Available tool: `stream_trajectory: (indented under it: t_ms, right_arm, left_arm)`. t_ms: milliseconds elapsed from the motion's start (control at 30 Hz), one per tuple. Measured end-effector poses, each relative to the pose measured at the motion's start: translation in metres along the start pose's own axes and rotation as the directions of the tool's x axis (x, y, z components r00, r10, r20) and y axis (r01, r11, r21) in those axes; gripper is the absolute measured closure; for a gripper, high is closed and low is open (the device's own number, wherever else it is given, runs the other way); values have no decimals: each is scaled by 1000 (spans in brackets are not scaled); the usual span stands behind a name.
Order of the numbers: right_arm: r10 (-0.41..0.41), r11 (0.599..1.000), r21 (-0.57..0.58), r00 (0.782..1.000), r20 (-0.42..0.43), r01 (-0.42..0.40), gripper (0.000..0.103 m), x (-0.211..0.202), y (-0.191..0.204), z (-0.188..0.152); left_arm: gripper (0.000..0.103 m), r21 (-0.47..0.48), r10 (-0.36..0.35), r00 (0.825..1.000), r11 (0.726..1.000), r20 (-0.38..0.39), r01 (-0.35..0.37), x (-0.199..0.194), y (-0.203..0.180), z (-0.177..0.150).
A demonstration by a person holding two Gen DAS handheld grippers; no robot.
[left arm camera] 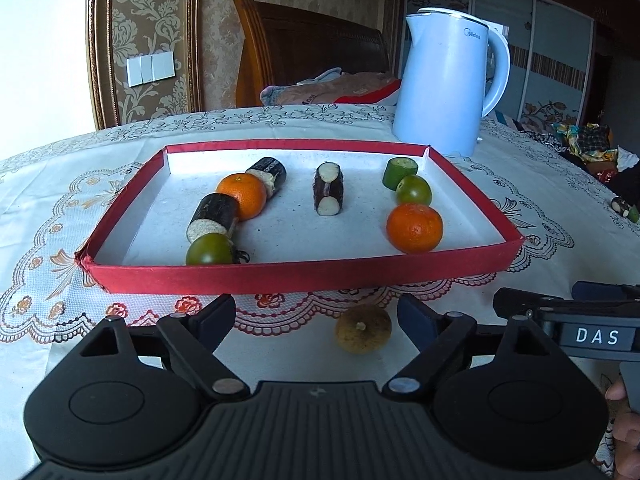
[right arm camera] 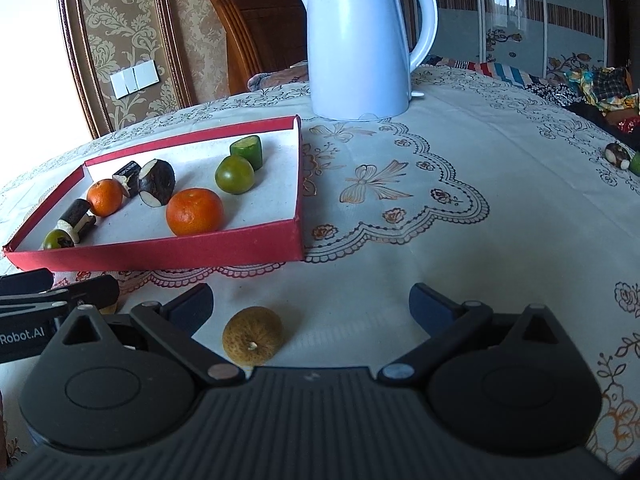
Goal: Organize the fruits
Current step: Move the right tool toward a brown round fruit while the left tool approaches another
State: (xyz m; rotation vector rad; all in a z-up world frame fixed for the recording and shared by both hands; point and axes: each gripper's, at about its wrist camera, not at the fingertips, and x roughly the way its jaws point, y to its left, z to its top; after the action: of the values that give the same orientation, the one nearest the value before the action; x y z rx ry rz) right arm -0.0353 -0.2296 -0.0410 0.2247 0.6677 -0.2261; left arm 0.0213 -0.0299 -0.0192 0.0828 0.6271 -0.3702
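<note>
A dull yellow-brown round fruit (left arm camera: 363, 329) (right arm camera: 253, 338) lies on the tablecloth in front of a red-rimmed tray (left arm camera: 300, 276) (right arm camera: 160, 254). It sits between the fingers of both grippers, and no pad touches it. My left gripper (left arm camera: 316, 314) is open, its right finger near the fruit. My right gripper (right arm camera: 312, 300) is open too, with the fruit nearer its left finger. In the tray lie two oranges (left arm camera: 415, 228) (left arm camera: 243, 195), two green fruits (left arm camera: 413, 190) (left arm camera: 210, 250), dark sugarcane pieces (left arm camera: 329, 189) and a green cut piece (left arm camera: 400, 172).
A white kettle (left arm camera: 444, 80) (right arm camera: 360, 40) stands behind the tray's far right corner. A dark cane piece with a green piece beside it (left arm camera: 622, 206) (right arm camera: 618, 155) lies near the table's far right edge. A wooden chair and bedding lie beyond the table.
</note>
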Motion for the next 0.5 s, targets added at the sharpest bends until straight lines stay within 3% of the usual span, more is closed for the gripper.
stream_trajectory:
  t_ms: [333, 500]
  right_arm:
    - [-7, 999, -39, 1000, -16, 6, 0, 3, 7, 0]
    - [12, 995, -101, 999, -32, -15, 0, 4, 16, -1]
  left_arm:
    - [15, 0, 82, 996, 997, -22, -82, 6, 4, 0]
    - [30, 9, 104, 994, 995, -24, -104, 6, 3, 0]
